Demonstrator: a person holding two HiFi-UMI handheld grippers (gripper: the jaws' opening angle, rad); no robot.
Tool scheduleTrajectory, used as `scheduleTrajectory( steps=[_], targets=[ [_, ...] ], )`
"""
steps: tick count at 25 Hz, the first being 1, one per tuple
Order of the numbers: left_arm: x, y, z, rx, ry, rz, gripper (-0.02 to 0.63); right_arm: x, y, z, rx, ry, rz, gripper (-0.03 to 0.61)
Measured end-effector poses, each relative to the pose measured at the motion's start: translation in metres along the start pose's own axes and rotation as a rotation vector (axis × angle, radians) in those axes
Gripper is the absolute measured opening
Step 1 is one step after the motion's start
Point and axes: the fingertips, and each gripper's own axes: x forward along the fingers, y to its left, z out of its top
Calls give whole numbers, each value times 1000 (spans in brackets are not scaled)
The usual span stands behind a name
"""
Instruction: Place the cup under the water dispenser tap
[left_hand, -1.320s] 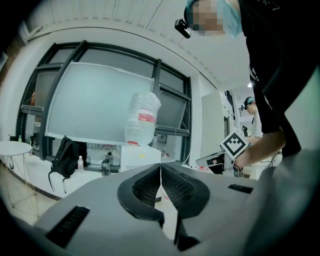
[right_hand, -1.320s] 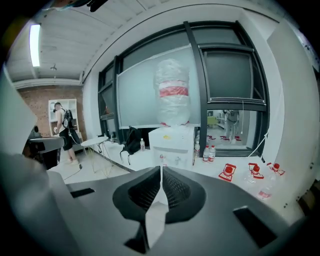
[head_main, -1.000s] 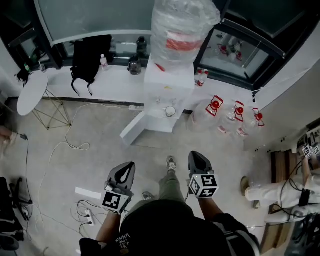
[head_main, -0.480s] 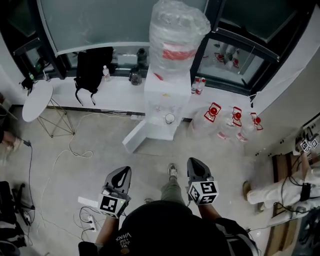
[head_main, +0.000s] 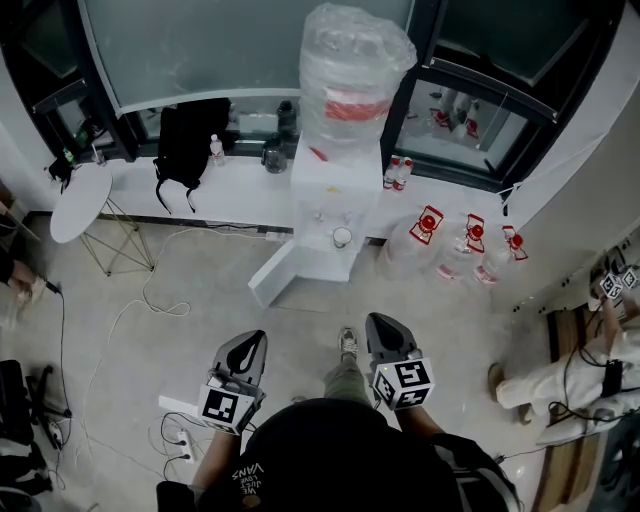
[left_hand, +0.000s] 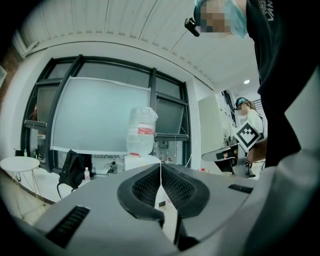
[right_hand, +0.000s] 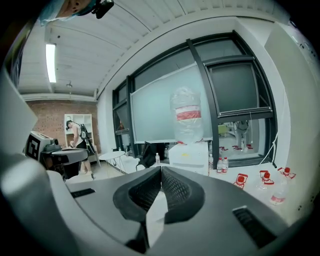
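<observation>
— As the head view looks down, where is the cup (head_main: 342, 237)?
— On the front ledge of the water dispenser (head_main: 335, 180), under the big bottle (head_main: 355, 70). From the person it lies at twelve o'clock, well apart from both tools across bare floor (head_main: 210, 300).
— And the tools?
— Low in the frame. The left gripper (head_main: 254, 341) is at seven o'clock and the right gripper (head_main: 379, 325) at five, with a shoe (head_main: 346, 345) between them. Neither is near the cup.
— Anything round the dispenser?
— A backpack (head_main: 185, 140) at its ten o'clock and spare water jugs (head_main: 450, 245) at its four.
— What does the left gripper view give?
— The left gripper (left_hand: 160, 167) has its jaws pressed together with nothing between them. The bottle (left_hand: 141, 130) stands at twelve o'clock beyond the tips, the backpack (left_hand: 72, 170) at nine.
— The right gripper view?
— Much the same: the right gripper (right_hand: 161, 170) has its jaws closed and empty. The dispenser (right_hand: 190, 155) is far off at one o'clock, the jugs (right_hand: 270, 182) at three. I cannot pick out the cup here.
</observation>
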Motion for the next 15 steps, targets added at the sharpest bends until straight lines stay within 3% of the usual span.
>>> scheduleTrajectory(
  steps=[15],
  targets=[
    [4,-7,-9,2,10,-6,20,8,8,-2,-19,7,54,43]
  ],
)
